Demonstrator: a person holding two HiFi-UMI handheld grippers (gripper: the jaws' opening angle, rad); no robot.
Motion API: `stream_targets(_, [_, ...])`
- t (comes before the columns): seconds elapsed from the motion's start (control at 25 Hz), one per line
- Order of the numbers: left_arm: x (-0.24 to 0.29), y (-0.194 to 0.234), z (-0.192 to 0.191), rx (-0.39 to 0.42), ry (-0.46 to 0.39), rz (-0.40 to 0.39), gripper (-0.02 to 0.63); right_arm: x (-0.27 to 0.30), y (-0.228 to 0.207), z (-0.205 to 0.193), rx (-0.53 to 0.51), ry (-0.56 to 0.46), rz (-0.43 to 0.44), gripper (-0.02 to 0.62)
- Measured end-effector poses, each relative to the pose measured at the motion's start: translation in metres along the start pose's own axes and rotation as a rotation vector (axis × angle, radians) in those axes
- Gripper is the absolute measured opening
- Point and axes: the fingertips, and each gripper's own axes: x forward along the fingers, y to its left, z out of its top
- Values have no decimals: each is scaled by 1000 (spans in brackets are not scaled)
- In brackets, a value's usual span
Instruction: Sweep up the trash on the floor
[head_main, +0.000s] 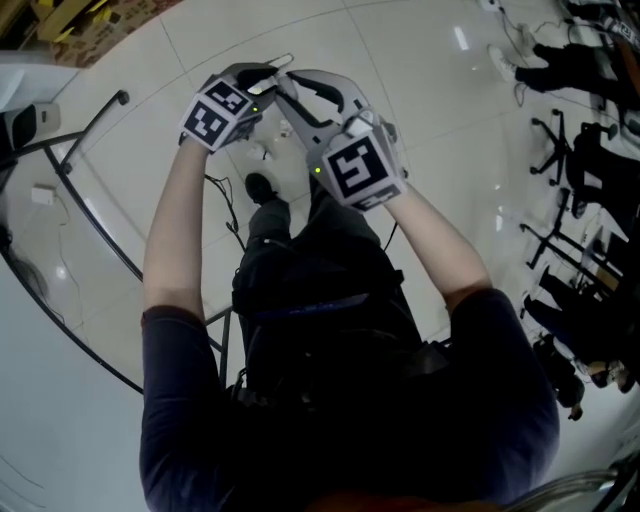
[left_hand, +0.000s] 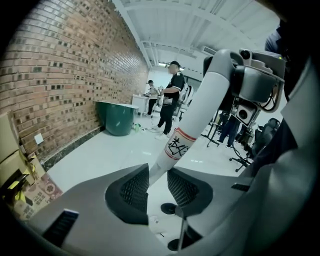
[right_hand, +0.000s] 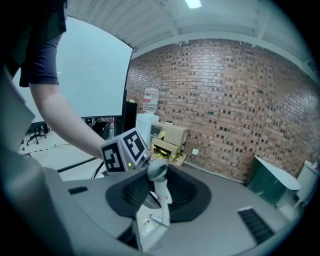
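Note:
In the head view my left gripper (head_main: 258, 84) and right gripper (head_main: 318, 100) are held close together over the white tiled floor. In the left gripper view a white handle (left_hand: 186, 131) with a red-ringed label slants between my left gripper's (left_hand: 159, 172) jaws, which stand slightly apart from it; its top reaches up beside the right gripper. My right gripper (right_hand: 159, 184) is shut on a thin pale handle with a rounded knob (right_hand: 158, 171). Whether both are one handle I cannot tell. Small white scraps (left_hand: 153, 219) lie on the floor below.
The person's dark shoe (head_main: 262, 186) is under the grippers. A black metal stand (head_main: 95, 215) curves at the left. Office chairs (head_main: 565, 150) stand at the right. A green bin (left_hand: 119, 118) and standing people (left_hand: 170, 102) are by the brick wall, with cardboard boxes (right_hand: 171, 138) too.

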Motion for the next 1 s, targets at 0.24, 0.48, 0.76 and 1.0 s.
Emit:
stream_targets(0.24, [-3,-15,-13,-27,38,-58,118,-8,19,-5,100,-2,-30,115])
stream_targets(0.48, [-11,-31,-24,2,115,-83,118,-17,36,-6,159,-2,-26,115])
stream_targets(0.76, [-15,-35,-31,-54,97,-87,118,-20,44,-10,204,-6,15,107])
stream_targets(1.0, [-16,-47,-36,-25,142,-92,118,-29,51,-14,184,-10,62,107])
